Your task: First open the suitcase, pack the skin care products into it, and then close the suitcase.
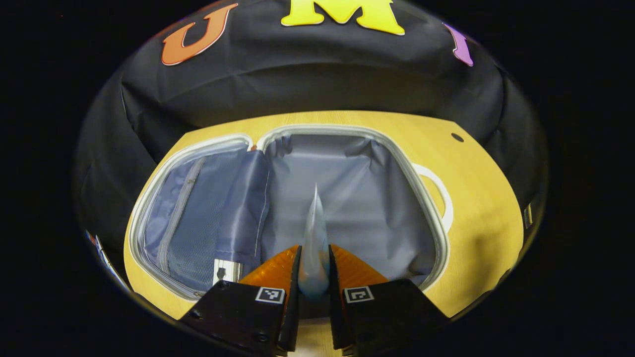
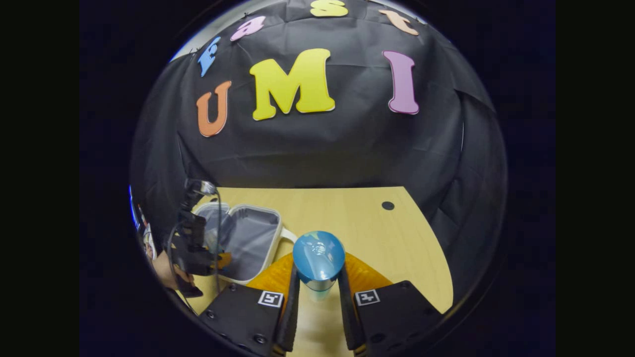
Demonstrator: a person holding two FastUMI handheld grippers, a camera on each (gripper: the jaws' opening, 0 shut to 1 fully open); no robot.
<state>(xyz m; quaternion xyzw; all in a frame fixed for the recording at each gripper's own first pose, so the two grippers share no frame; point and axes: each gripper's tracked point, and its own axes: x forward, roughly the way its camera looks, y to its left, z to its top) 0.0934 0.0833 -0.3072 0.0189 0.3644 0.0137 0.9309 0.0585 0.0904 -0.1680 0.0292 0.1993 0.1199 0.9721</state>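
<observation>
The suitcase [image 1: 347,198] lies open on the wooden table, its grey lining bare and its lid half with a mesh zip pocket [image 1: 188,223] on the left. My left gripper [image 1: 314,270] is shut on a pale translucent tube [image 1: 314,238], held edge-on above the suitcase's right half. In the right gripper view, my right gripper [image 2: 317,285] is shut on a blue-capped bottle [image 2: 318,258] above the table, to the right of the suitcase [image 2: 248,243]. The left gripper [image 2: 196,248] and the hand holding it hover over the suitcase there.
The suitcase's white handle [image 1: 441,196] sticks out toward the right. The wooden table [image 1: 481,198] has a small dark hole [image 1: 457,137] near its far right corner. Black cloth wall rises behind the table.
</observation>
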